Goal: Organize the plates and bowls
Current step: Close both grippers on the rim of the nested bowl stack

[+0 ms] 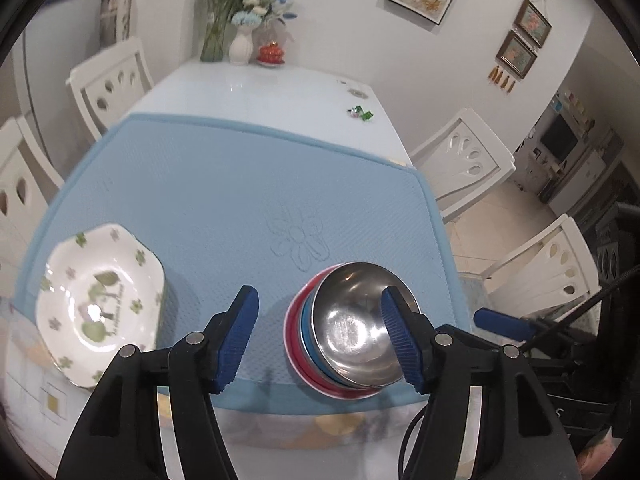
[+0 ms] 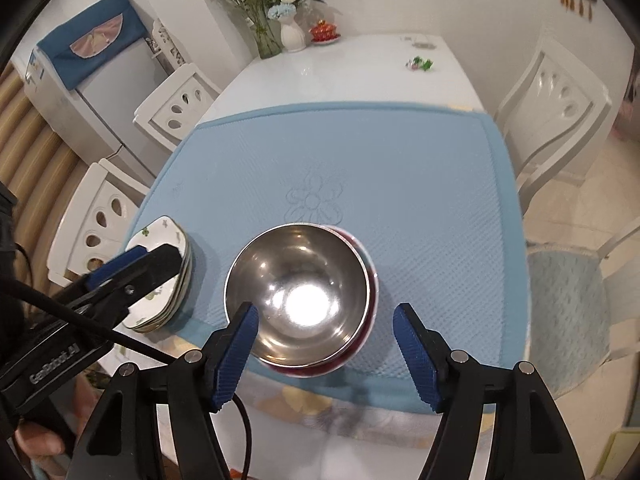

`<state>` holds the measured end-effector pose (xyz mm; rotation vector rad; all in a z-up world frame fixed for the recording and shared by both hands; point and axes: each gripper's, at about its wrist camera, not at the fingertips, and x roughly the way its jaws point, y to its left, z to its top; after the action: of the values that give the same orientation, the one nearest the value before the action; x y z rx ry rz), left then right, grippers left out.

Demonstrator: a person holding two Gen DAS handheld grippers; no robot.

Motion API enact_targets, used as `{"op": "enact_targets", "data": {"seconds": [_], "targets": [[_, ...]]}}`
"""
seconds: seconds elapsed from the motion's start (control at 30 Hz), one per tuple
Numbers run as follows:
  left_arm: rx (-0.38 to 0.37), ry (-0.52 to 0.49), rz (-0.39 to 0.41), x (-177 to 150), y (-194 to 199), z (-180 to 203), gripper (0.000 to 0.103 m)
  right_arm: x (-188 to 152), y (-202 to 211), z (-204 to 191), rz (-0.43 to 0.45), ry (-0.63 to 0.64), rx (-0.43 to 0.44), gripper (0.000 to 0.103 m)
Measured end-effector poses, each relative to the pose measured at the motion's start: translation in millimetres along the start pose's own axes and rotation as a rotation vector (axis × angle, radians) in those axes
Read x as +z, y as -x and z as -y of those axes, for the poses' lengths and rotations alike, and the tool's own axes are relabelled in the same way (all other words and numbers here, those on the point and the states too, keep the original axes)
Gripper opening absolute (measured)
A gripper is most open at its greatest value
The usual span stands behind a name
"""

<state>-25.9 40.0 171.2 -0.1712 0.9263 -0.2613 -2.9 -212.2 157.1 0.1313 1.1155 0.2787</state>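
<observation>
Bowls (image 2: 300, 296) sit nested at lower centre on the blue mat (image 2: 400, 168), plates (image 1: 100, 304) stacked lower left; both stacks look finished; left gripper (image 1: 320, 340) and right gripper (image 2: 326, 352) hang above, jaws apart and empty; next, withdraw.

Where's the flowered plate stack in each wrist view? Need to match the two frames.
Left wrist: flowered plate stack at lower left, on the blue mat's near corner, left of the left gripper.
Right wrist: same stack at left of centre, partly hidden behind the left gripper.
Shared landmark: the steel bowl on top of the nested bowls, to the right of the plates.
</observation>
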Motion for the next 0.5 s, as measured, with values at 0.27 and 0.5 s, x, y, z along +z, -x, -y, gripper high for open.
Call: {"op": "enact_targets", "data": {"seconds": [0.27,0.5], "targets": [[0.037,-0.027,-0.004,-3.3,-1.4,1.8,0.062,-2.7,4.8,-10.2,0.045,0.077,-0.081,0.068],[0.046,-0.037,-0.019,-6.9,-3.5,2.6,0.067,-5.1,4.9,-11.8,0.063,0.08,-0.087,0.068]]}}
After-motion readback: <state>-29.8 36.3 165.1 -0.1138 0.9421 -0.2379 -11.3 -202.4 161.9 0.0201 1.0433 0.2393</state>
